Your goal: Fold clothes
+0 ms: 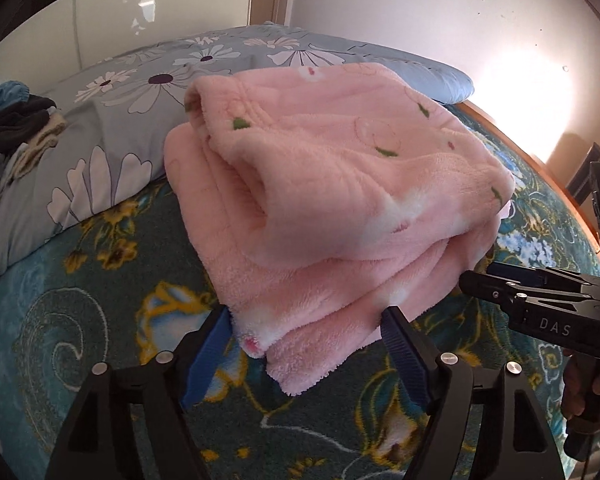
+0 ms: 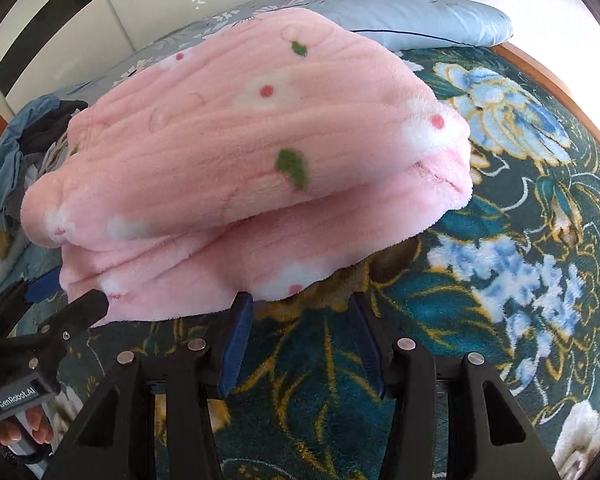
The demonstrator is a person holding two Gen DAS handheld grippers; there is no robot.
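Facing the pink fleece garment (image 1: 320, 200), which lies folded in layers on the bed (image 1: 100, 320), dead ahead of both claws. Left claw (image 1: 306, 330) spread, its 2 fingers bracketing the near corner. Right claw (image 2: 298, 320) spread, empty, just short of the near hem. Left sits nearer. Long axis: cannot tell.

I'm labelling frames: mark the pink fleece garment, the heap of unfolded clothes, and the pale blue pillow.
pink fleece garment (image 1: 332, 184), left wrist view, top folded layer.
heap of unfolded clothes (image 1: 16, 128), left wrist view, dark piece.
pale blue pillow (image 2: 420, 16), right wrist view, upper face.
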